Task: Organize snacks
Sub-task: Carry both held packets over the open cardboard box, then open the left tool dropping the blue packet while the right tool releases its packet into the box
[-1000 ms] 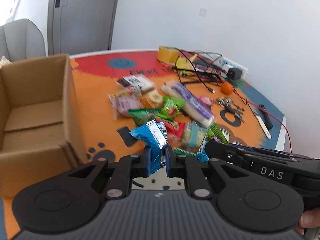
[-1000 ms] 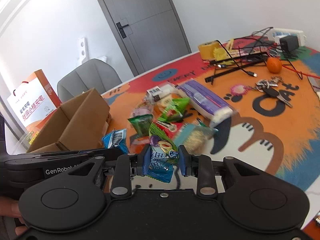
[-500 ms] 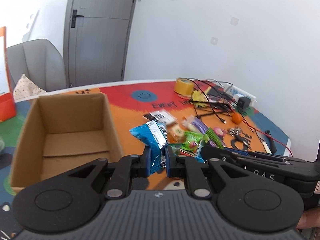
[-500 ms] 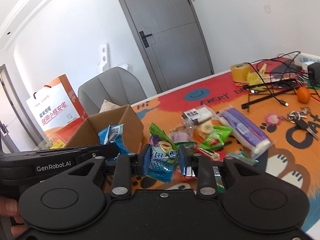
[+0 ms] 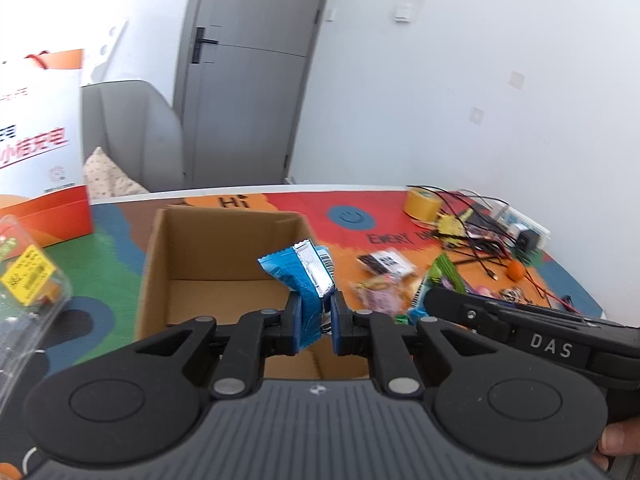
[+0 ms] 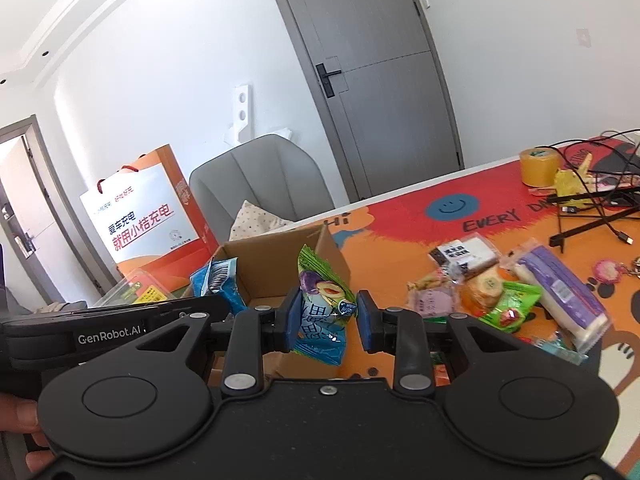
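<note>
My left gripper (image 5: 315, 322) is shut on a blue snack packet (image 5: 302, 274) and holds it over the near right part of the open cardboard box (image 5: 188, 248), whose inside looks bare. My right gripper (image 6: 325, 322) is shut on a green and blue snack packet (image 6: 320, 304) just in front of the same box (image 6: 272, 256), at its right side. The left gripper and its blue packet (image 6: 218, 284) show at the left of the right wrist view. A pile of loose snacks (image 6: 500, 296) lies on the colourful table mat to the right.
An orange and white paper bag (image 6: 140, 220) and a clear plastic container (image 5: 24, 288) stand left of the box. A grey chair (image 6: 260, 188) is behind the table. Yellow tape (image 6: 538, 166), black cables (image 6: 600, 196), keys and an orange fruit (image 5: 516, 270) lie far right.
Both grippers have lifted their packets off the snack pile and swung left to the cardboard box. Both grips have stayed shut.
</note>
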The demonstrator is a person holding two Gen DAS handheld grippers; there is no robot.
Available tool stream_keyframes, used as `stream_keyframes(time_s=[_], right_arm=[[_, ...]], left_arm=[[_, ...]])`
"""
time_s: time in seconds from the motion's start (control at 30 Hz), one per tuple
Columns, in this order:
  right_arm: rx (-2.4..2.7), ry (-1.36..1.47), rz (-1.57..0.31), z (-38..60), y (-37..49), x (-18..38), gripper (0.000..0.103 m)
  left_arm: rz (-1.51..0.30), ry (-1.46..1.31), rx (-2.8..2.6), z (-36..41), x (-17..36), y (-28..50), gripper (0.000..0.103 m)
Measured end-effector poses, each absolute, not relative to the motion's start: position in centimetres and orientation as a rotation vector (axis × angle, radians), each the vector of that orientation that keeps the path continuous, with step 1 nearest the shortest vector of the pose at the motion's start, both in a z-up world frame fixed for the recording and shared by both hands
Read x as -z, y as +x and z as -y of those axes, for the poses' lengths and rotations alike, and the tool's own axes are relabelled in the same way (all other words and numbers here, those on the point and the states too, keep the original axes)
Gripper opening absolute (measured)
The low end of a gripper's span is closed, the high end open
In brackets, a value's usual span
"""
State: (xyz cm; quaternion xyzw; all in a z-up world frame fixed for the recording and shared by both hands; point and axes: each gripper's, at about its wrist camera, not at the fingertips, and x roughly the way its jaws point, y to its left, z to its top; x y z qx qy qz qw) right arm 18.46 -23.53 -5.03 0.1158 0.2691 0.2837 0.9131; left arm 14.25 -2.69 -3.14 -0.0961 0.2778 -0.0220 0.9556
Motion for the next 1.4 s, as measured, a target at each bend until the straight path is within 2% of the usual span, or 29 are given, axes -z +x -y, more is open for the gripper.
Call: stream_keyframes(time_s=[0.47, 0.67, 0.87, 0.9, 1.03, 1.1, 1.13, 1.27, 1.37, 1.4], right_arm=[[-0.64, 0.203, -0.592, 18.1, 19.5, 5.2, 0.03], [-0.655, 0.214, -0.624, 16.6, 20.2, 5.7, 0.03], [-0.681, 0.217, -0.641, 15.3, 20.5, 5.8, 0.031], [-0.686, 0.218, -0.642, 15.2, 20.5, 5.8, 0.031], [-0.668, 0.219, -0.648, 15.1, 20.6, 5.9, 0.041], [-0.659, 0.213, -0.645, 15.2, 20.5, 5.8, 0.048], [-0.65, 0.214, -0.64, 15.5, 20.3, 5.8, 0.055], [-0.615, 0.23, -0.596, 17.1, 19.5, 5.4, 0.085], [-0.585, 0.229, -0.588, 18.1, 19.3, 5.4, 0.094], [-0.575, 0.235, -0.59, 18.5, 19.3, 5.4, 0.095]], left_arm=[[-0.613, -0.275, -0.044, -3.4, 4.9, 14.9, 0.014], [-0.645, -0.283, -0.071, -4.3, 5.0, 14.5, 0.018], [-0.633, -0.302, -0.092, -5.0, 4.4, 13.8, 0.04], [-0.632, -0.298, -0.1, -5.0, 4.4, 13.8, 0.048], [-0.611, -0.304, -0.12, -5.2, 4.5, 13.4, 0.073], [-0.607, -0.309, -0.133, -5.3, 4.5, 13.2, 0.081], [-0.61, -0.311, -0.136, -5.4, 4.6, 13.3, 0.086], [-0.637, -0.319, -0.144, -5.2, 4.8, 13.5, 0.089], [-0.651, -0.317, -0.161, -4.7, 4.7, 13.6, 0.092], [-0.652, -0.317, -0.161, -4.5, 4.7, 13.5, 0.093]])
